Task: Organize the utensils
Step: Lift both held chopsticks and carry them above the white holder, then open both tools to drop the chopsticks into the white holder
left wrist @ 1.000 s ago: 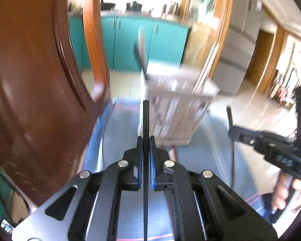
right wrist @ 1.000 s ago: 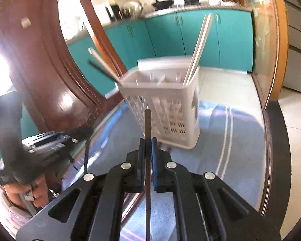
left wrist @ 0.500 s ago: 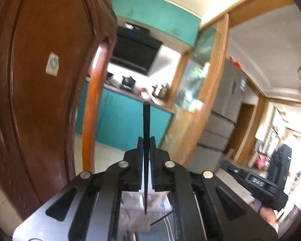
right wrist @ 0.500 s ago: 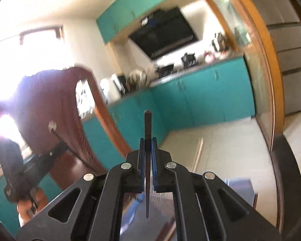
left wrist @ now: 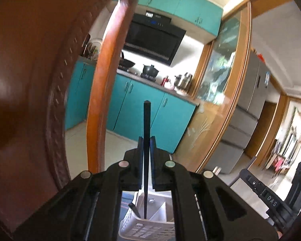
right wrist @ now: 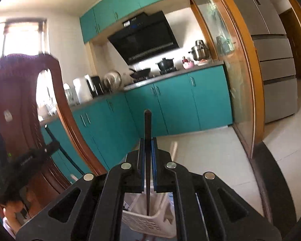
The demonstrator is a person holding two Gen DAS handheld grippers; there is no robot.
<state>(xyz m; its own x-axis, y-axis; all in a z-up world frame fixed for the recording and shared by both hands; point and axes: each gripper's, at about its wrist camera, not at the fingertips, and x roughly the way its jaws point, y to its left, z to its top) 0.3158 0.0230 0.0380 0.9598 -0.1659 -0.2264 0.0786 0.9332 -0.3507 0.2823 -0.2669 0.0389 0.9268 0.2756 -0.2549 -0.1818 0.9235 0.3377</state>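
Left wrist view: my left jaws (left wrist: 147, 146) are clamped on a black chopstick (left wrist: 146, 132) that stands up between the blue pads, its lower end hanging over a compartment of the white utensil basket (left wrist: 146, 228) at the bottom of the picture. A second ago the basket stood ahead of me on the blue-clothed bench; now it lies below and I look level into the kitchen, at the teal cabinets (left wrist: 138, 108). So both hands have lifted and tipped up, carrying their sticks above the basket.

From the right wrist, my right jaws (right wrist: 147, 150) are pressed together on a second dark chopstick (right wrist: 147, 128), also upright, its lower tip just over the rim of the same basket (right wrist: 150, 224). Pale chopsticks (right wrist: 173, 148) already lean out of it. My left gripper shows at the left edge with its stick, beside the wooden chair back (right wrist: 56, 92).

I judge that neither dark stick is in yet: the carry is done, and what remains is to lower each tip into a compartment and let go. Two long sticks near each other could clash.
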